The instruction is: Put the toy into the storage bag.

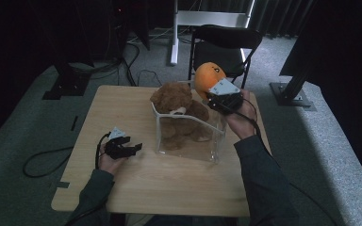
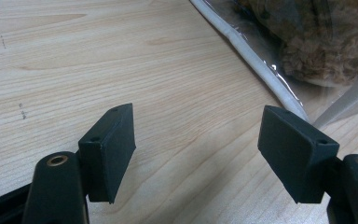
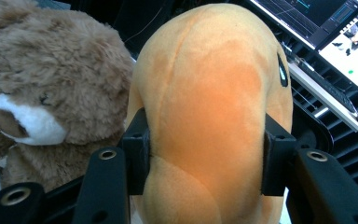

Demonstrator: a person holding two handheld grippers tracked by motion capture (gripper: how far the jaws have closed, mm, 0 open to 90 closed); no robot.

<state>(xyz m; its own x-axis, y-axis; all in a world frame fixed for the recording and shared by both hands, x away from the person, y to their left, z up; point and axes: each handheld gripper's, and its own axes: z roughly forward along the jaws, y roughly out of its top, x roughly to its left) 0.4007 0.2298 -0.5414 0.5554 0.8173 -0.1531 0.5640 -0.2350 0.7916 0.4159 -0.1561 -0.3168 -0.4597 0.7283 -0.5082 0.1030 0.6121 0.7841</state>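
Orange plush [image 3: 214, 121] (eye visible) squeezed by right tool [image 3: 205, 154].

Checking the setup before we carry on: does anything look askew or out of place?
Only the brown teddy bear: it sticks up out of the clear box, head above the rim. The right gripper is clamped on the orange plush toy beside it.

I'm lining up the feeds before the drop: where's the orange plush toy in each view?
High view: orange plush toy upper centre, above the clear box, in the right gripper.
Left gripper view: not in it.
Right gripper view: toy centre, pads pressed into both sides.
Shared landmark: brown teddy bear.
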